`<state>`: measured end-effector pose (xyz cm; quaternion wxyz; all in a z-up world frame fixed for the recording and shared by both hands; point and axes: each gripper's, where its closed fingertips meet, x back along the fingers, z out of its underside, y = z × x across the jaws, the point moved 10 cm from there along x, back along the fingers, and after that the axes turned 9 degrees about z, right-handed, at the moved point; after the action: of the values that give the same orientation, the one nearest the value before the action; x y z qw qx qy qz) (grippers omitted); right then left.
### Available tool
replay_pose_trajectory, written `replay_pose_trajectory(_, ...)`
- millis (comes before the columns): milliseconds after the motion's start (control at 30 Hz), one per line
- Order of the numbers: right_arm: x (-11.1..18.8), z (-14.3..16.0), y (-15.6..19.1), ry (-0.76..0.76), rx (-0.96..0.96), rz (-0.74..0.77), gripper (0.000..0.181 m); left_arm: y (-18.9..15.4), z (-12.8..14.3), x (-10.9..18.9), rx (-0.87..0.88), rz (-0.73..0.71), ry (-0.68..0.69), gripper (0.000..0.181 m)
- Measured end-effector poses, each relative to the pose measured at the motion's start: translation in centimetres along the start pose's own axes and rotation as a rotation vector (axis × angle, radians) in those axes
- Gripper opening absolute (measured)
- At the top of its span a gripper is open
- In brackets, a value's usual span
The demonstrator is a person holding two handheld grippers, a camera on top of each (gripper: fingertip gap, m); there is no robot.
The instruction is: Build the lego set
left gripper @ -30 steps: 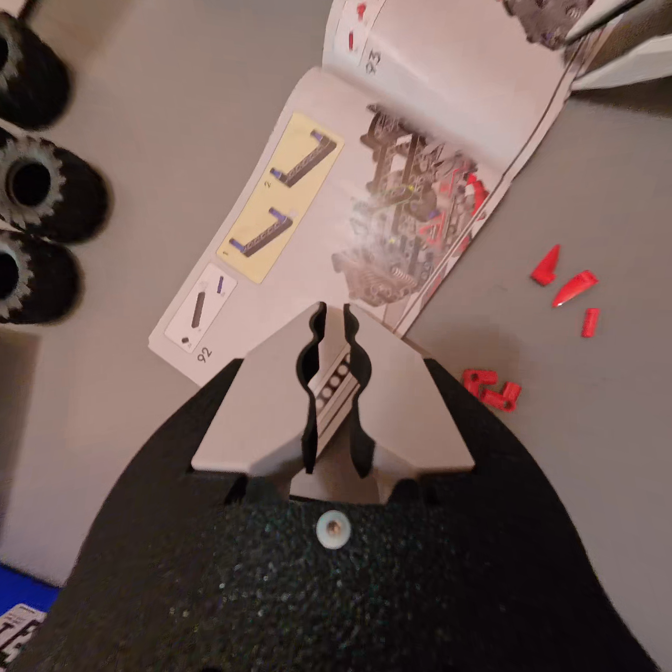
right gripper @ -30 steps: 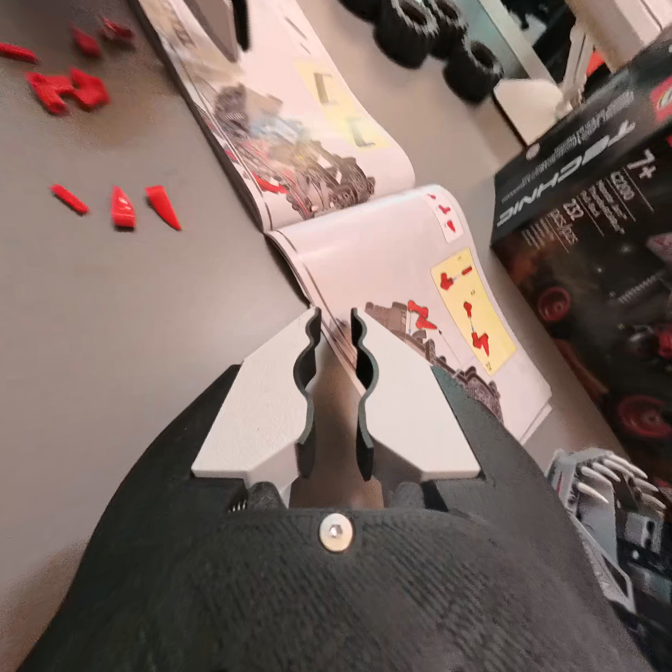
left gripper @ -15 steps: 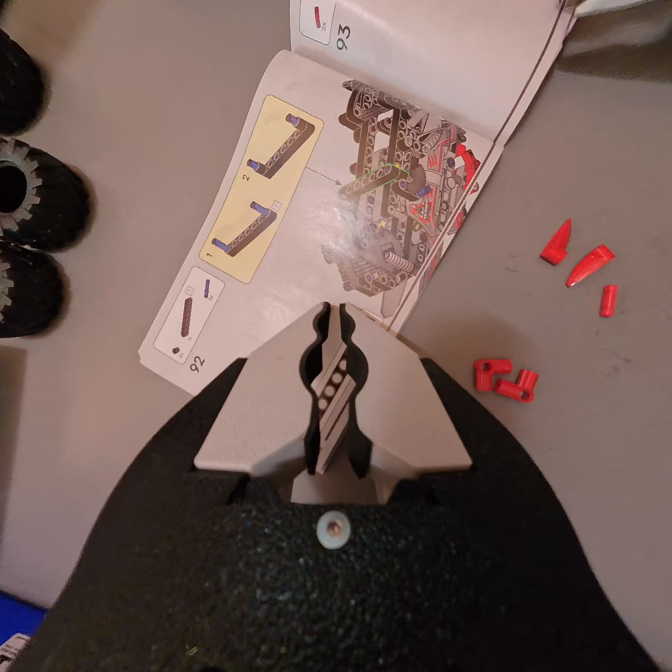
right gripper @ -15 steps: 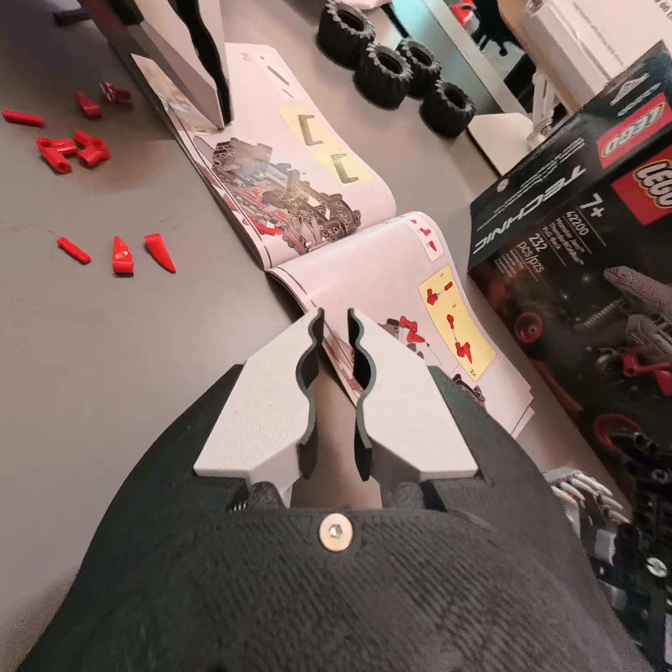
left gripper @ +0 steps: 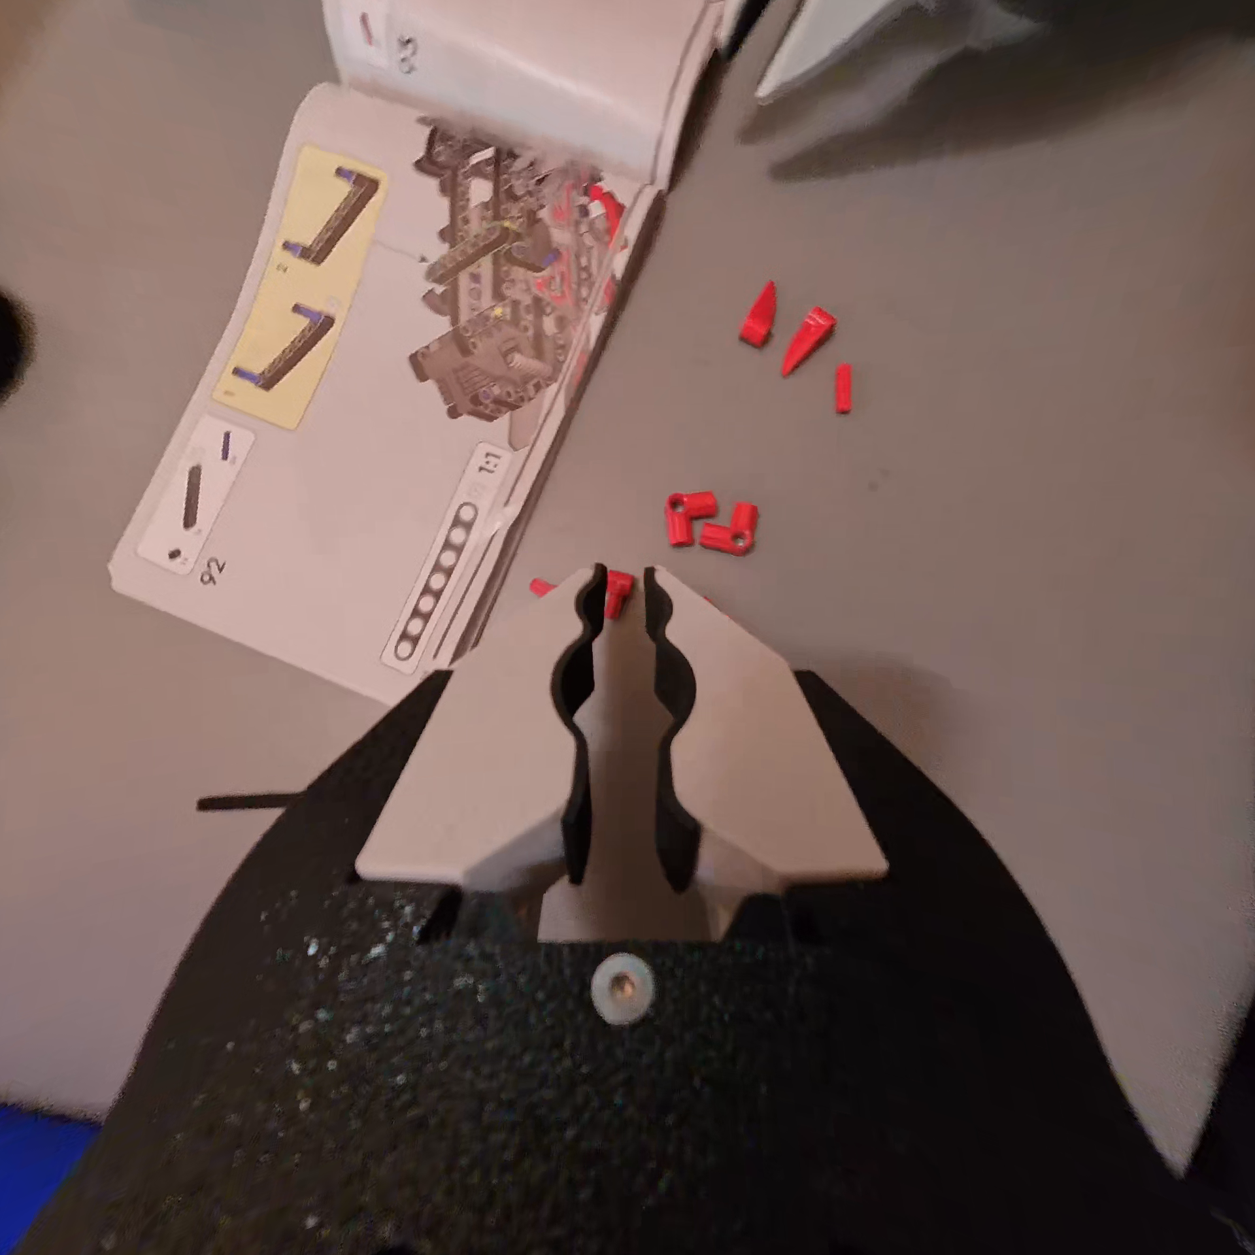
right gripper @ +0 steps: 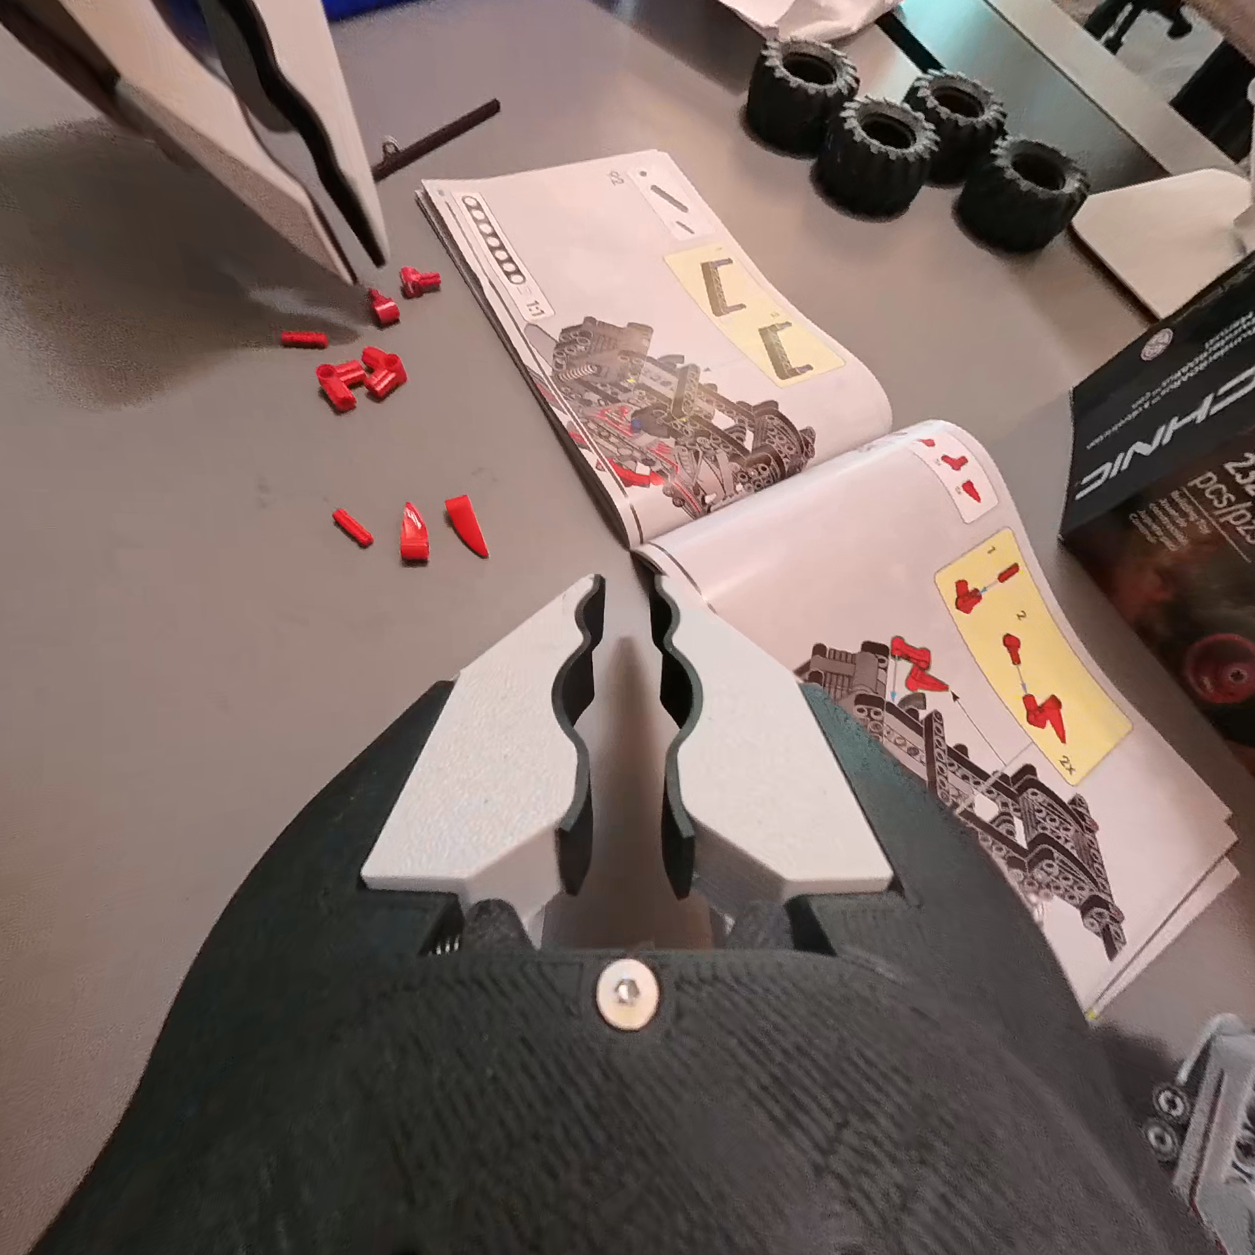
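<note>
A grey tabletop [right gripper: 170, 645] carries everything. At its right edge in the right wrist view stands the dark set box [right gripper: 1168, 475], and beside it an open instruction booklet [right gripper: 611, 285] lies flat, its two printed pages curling up at the spine. Beyond the booklet four black knobby tyres [right gripper: 876, 146] sit close together in a cluster. A partly built grey and black model [right gripper: 1215, 1114] shows only as a sliver at the lower right corner.

The right gripper [right gripper: 628, 587] hovers above the tabletop just beside the booklet's near edge, its jaws a narrow gap apart with nothing between them. The left gripper [left gripper: 621, 577] points down at the loose red pieces, tips almost on the tabletop, jaws also parted by a narrow gap; a small red connector [left gripper: 616, 589] lies on the tabletop right between its tips, not visibly pinched.

A thin black axle [right gripper: 434, 139] lies beyond the left gripper, near the booklet's far corner. Near the booklet's open edge, two red angled connectors [left gripper: 710, 526] touch each other. Farther along lie two red pointed pieces [left gripper: 781, 329] side by side and a short red pin [left gripper: 843, 387] just beside them.
</note>
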<state>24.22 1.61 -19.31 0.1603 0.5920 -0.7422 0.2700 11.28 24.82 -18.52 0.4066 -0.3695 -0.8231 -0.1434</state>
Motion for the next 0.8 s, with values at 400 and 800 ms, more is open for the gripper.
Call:
replay_pose_trajectory(400, 0.3, -0.5, 1.7, -0.049, 0.094, -0.078, 0.014, -0.7, -1.3, -2.6, -0.26, 0.054, 0.1, 0.013)
replay_pose_trajectory(800, 0.9, -0.9, 2.2, -0.182, 0.17, -0.05, 0.021, -0.2, -2.4, -1.8, -0.02, 0.125, -0.147, 0.013)
